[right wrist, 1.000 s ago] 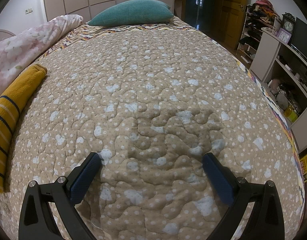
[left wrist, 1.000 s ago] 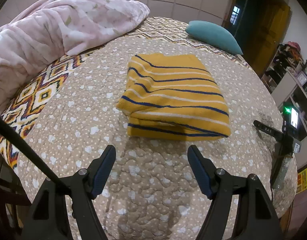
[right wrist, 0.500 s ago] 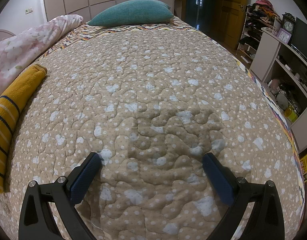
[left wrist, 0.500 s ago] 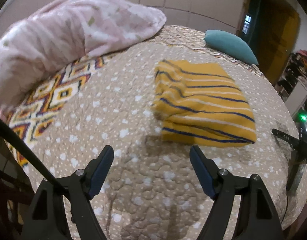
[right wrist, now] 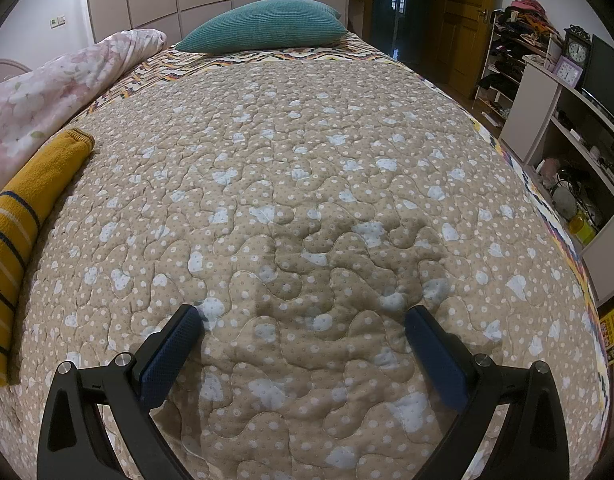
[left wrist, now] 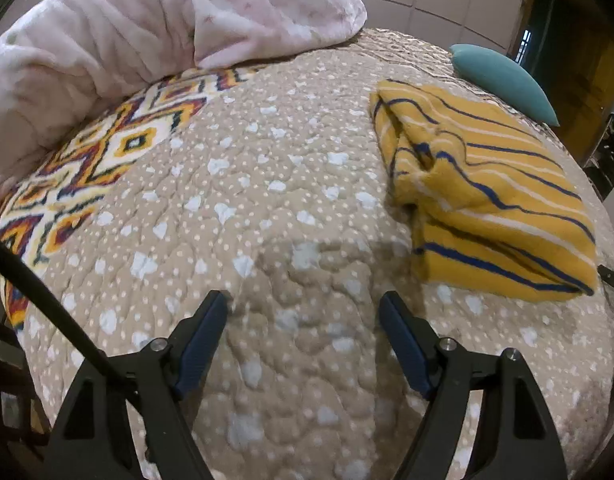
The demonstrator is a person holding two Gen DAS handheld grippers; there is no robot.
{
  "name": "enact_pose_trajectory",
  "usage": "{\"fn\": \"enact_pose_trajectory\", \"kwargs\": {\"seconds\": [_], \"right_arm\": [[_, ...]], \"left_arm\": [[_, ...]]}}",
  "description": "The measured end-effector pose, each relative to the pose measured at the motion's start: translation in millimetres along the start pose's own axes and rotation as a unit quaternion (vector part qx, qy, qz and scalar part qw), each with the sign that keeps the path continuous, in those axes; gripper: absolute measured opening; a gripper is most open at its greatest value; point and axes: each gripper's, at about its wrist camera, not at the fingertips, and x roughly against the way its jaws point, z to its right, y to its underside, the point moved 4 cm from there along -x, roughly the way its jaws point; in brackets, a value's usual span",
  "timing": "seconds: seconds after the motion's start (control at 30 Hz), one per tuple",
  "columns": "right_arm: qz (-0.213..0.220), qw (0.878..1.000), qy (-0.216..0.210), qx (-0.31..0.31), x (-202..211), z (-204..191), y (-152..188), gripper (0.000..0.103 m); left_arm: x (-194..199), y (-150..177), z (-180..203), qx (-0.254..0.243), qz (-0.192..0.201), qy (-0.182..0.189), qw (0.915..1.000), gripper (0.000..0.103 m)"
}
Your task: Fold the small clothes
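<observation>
Folded striped garment on the bed, both grippers empty.
Left wrist: the left gripper (left wrist: pixel 303 304), fingers just widened and empty, hangs over the quilt (left wrist: pixel 267 208); the folded yellow garment (left wrist: pixel 487 200) lies ahead-right, long axis running away. Right wrist: the right gripper (right wrist: pixel 303 320), fingers apart, faces open quilt; the garment hugs the left edge.

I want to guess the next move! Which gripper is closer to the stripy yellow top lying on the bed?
Probably the left gripper. Its open, empty jaws have just been widening, and the folded yellow striped top lies just ahead to its right. The right gripper, also open, faces bare quilt, the top at its view's far left edge.
</observation>
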Motion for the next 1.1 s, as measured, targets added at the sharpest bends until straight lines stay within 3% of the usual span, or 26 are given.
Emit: {"fn": "enact_pose_trajectory", "kwargs": {"seconds": [0.23, 0.5, 0.63, 0.73, 0.9, 0.97, 1.1], "right_arm": [[0.001, 1.000, -0.003, -0.004, 0.4, 0.7, 1.0, 0.103], [-0.049, 0.997, -0.010, -0.066, 12.3, 0.7, 10.8, 0.103], [-0.015, 0.994, -0.086, -0.063, 35.0, -31.5, 27.5, 0.103], [0.013, 0.994, -0.098, -0.048, 46.8, -55.8, 39.8, 0.103], [0.006, 0.989, -0.147, -0.021, 54.6, -86.3, 49.1, 0.103], [0.008, 0.991, -0.131, 0.008, 54.5, -99.4, 55.2, 0.103], [0.008, 0.996, -0.056, 0.062, 47.7, -121.0, 63.1, 0.103]], "left_arm": [[-9.3, 3.6, 11.4, -0.035, 0.026, -0.027, 0.9987, 0.094], [-13.0, 4.0, 11.7, -0.038, 0.035, -0.033, 0.9981, 0.100], [-13.2, 3.9, 11.8, -0.038, 0.035, -0.033, 0.9981, 0.100], [-13.1, 4.0, 12.0, -0.038, 0.035, -0.033, 0.9981, 0.100], [-12.8, 4.2, 12.5, -0.038, 0.036, -0.033, 0.9981, 0.101], [-12.8, 4.4, 12.5, -0.038, 0.037, -0.033, 0.9980, 0.101], [-12.5, 3.4, 10.3, -0.038, 0.040, -0.033, 0.9979, 0.101]]}}
